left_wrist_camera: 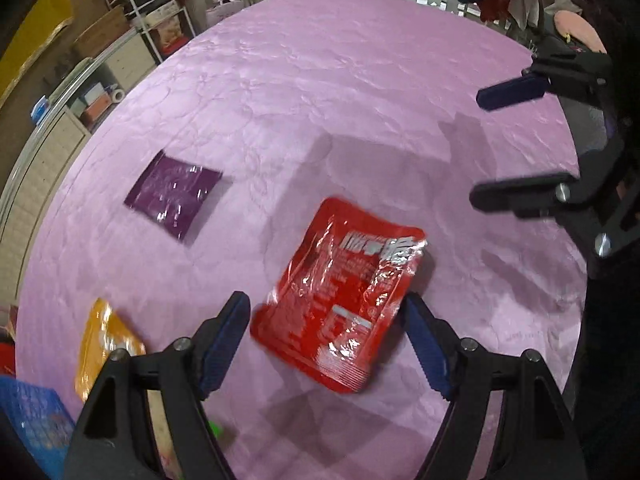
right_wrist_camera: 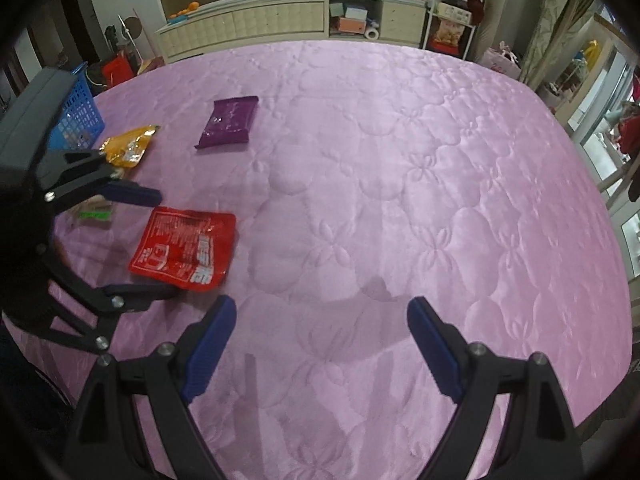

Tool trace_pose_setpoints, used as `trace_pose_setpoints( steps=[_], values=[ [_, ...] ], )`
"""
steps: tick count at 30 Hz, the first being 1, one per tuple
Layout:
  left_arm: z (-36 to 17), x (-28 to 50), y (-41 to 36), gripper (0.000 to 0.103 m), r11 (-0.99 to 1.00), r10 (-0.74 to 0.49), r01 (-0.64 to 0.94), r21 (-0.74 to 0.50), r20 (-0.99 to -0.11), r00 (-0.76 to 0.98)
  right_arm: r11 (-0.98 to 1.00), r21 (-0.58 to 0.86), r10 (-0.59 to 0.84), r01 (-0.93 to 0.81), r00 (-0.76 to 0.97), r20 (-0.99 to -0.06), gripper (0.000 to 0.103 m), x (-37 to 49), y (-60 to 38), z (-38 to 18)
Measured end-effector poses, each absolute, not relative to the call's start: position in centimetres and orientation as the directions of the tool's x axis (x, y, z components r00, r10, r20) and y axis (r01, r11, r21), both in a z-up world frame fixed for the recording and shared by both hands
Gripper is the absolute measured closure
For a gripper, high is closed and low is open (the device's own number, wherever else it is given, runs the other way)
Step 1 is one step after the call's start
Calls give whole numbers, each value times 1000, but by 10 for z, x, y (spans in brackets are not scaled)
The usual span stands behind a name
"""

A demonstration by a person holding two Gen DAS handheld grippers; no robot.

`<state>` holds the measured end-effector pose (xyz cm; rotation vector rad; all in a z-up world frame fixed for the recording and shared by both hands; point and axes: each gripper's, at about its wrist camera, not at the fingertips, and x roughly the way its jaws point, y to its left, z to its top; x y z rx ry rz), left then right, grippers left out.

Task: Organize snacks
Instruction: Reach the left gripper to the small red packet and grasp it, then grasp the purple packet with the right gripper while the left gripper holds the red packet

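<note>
Left hand-held gripper [left_wrist_camera: 326, 312] spread wide, grasping nothing, poised over the glossy red foil snack pouch [left_wrist_camera: 340, 296]; the pouch lies flat on the bed between the two blue pads, whether a pad touches it I cannot tell. In the right wrist view the same pouch sits at left with the left gripper's fingers on either side of it. Right hand-held gripper [right_wrist_camera: 322, 320] also released and empty, hovering over bare quilt well apart from any snack.

Next out: crinkled orange foil snack packet [right_wrist_camera: 128, 146], lying loose near the blue plastic mesh basket [right_wrist_camera: 80, 116] at the bed's left edge. A small pale packet with a green label [right_wrist_camera: 94, 214] lies between the orange one and the red pouch, partly hidden by the left gripper. Further in, flat dark purple wrapped pack [right_wrist_camera: 229, 122], alone on the quilt.

Progress judgement: early. Four snacks loose on the bed; basket contents unclear. Likely step in hand: picking up the red pouch. All four left to gather.

Surface: pink quilted satin bedspread [right_wrist_camera: 400, 160], soft, flower stitching, shiny. Room beyond: cream low cabinet [right_wrist_camera: 280, 20] with boxes, white wire rack, curtains, windows at right.
</note>
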<state>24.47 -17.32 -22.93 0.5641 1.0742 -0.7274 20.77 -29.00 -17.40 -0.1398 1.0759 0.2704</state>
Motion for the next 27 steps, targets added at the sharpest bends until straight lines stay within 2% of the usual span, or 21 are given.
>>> trace_pose_setpoints(
  steps=[3, 8, 10, 11, 12, 13, 14, 19, 27],
  values=[
    [-229, 253, -177, 27, 637, -262, 769, 48, -925, 275, 955, 31, 164, -293, 440, -883, 13, 211, -292, -175],
    [-229, 262, -173, 27, 687, -310, 725, -50, -923, 230, 958, 56, 182, -282, 442, -879, 13, 215, -298, -175],
    [-228, 263, -171, 37, 716, -298, 697, -46, -923, 245, 959, 60, 183, -277, 444, -877, 13, 216, -298, -176],
    [-226, 264, -169, 50, 730, -284, 683, -34, -924, 257, 960, 62, 184, -274, 444, -877, 13, 216, -299, -176],
    [-224, 263, -167, 56, 741, -284, 670, -45, -925, 252, 960, 65, 186, -273, 444, -877, 13, 216, -298, -176],
    [-224, 265, -166, 59, 749, -304, 657, -84, -925, 228, 960, 71, 190, -271, 443, -876, 13, 216, -298, -176],
    [-223, 266, -163, 68, 755, -328, 643, -126, -922, 204, 960, 77, 195, -270, 442, -875, 13, 216, -298, -176],
    [-223, 259, -163, 81, 782, -316, 610, -125, -924, 216, 960, 90, 204, -265, 443, -873, 13, 216, -293, -175],
    [-217, 237, -169, 85, 826, -276, 559, -70, -915, 294, 957, 122, 228, -263, 419, -879, 13, 227, -284, -174]
  ],
)
